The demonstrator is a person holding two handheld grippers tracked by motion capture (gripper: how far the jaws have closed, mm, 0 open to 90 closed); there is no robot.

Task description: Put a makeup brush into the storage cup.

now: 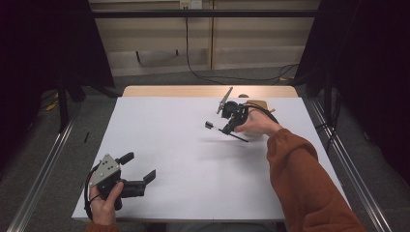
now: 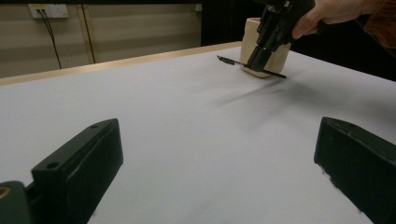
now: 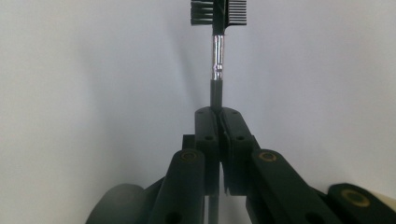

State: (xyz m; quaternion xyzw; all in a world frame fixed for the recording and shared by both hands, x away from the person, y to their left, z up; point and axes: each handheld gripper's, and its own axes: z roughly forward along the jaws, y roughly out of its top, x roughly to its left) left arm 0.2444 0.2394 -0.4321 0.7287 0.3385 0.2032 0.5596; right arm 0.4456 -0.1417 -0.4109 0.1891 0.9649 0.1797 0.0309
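The right hand-held gripper (image 1: pixel 226 126) is above the far right part of the white desk (image 1: pixel 183 164), and its jaws are pressed together on the thin black handle of a small brow brush (image 3: pixel 217 56). In the right gripper view the brush stands straight out from between the closed jaws, with a shiny metal collar in the middle and, at the far end, a head with short bristles on one side and a fine comb on the other. In the high view the brush is lifted off the desk and lies nearly level, with its head pointing to the left. Just behind this gripper a pale beige cup (image 2: pixel 254 42) stands on the desk near the far edge. The left hand-held gripper (image 1: pixel 138 171) is well apart from these, near the front left corner of the desk; its jaws are spread wide with only the bare desk surface between them.
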